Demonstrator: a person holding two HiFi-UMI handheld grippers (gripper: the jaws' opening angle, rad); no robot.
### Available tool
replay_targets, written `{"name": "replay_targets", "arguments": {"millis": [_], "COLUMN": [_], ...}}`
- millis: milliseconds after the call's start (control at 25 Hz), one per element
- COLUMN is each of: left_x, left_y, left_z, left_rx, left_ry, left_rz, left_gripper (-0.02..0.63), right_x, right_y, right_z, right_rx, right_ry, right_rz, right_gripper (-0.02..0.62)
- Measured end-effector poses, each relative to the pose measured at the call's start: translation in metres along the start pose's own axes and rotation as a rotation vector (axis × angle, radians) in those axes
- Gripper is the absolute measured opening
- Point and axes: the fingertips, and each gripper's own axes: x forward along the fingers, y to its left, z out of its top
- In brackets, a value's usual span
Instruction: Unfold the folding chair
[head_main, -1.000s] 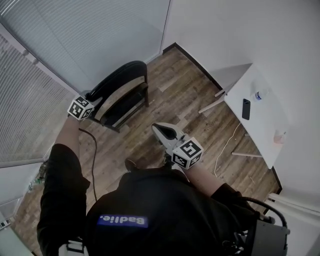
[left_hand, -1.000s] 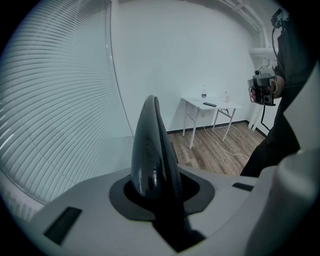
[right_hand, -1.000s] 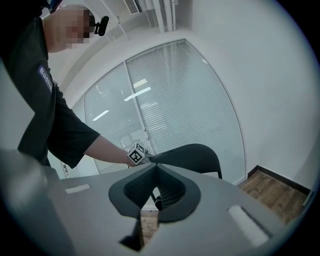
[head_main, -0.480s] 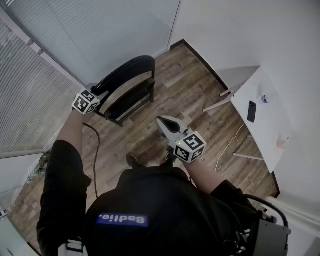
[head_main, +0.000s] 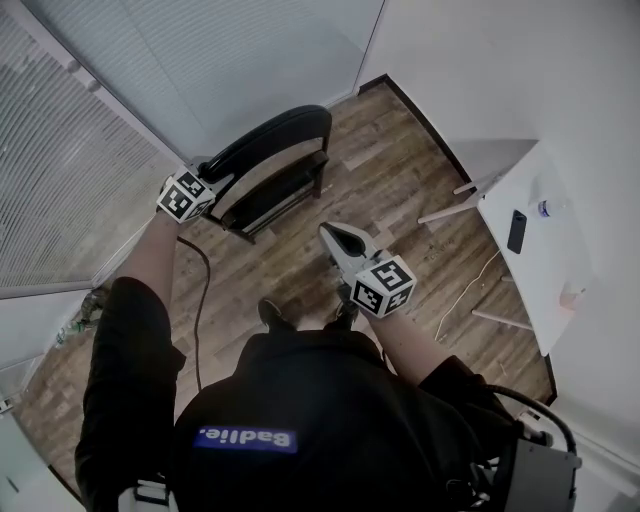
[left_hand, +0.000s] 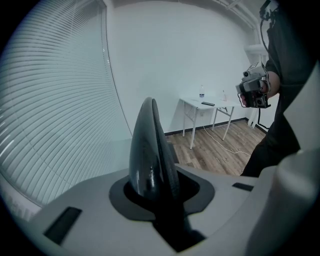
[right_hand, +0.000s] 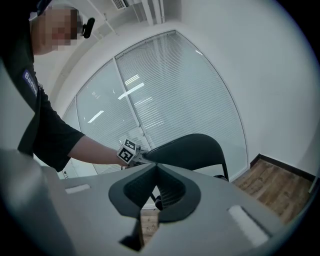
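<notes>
Where the chair stands: black folding chair (head_main: 275, 138) with a curved glossy backrest, upright on the wood-plank floor (head_main: 400, 190), close in front of the pale slatted blinds (head_main: 70, 170).
Left gripper: grey left gripper (head_main: 213, 183) with a marker cube, at the chair's backrest corner on the blinds side. Its jaws are pinching the backrest's top edge, which rises black and narrow from between them in the left gripper view.
Right gripper: grey right gripper (head_main: 333, 236) in the air on the person's side of the chair, well apart from it, nose toward the backrest. Its jaws are pressed together with nothing between them.
Person: black short-sleeved shirt, both arms stretched toward the chair, one dark shoe (head_main: 270, 314) on the floor between chair and body.
Counter: white counter (head_main: 545, 270) on slim legs, well to the right of the chair, against the white wall. It carries a black phone (head_main: 517, 231) and a small clear bottle (head_main: 545, 208).
Cables: black cable (head_main: 197, 300) trailing on the person's side of the chair; white cable (head_main: 460, 285) on the floor between the chair and the counter.
</notes>
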Motion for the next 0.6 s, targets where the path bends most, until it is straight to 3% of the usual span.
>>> {"name": "replay_targets", "arguments": {"millis": [600], "left_x": [0.003], "left_y": [0.014], "left_z": [-0.005], "left_rx": [-0.014], "left_ry": [-0.004], "left_rz": [-0.001], "left_gripper": [0.089], "right_x": [0.040], "right_y": [-0.009], "right_z": [-0.016], "right_rx": [0.045], "right_ry": [0.028], "right_rz": [0.017], "right_gripper": [0.005]}}
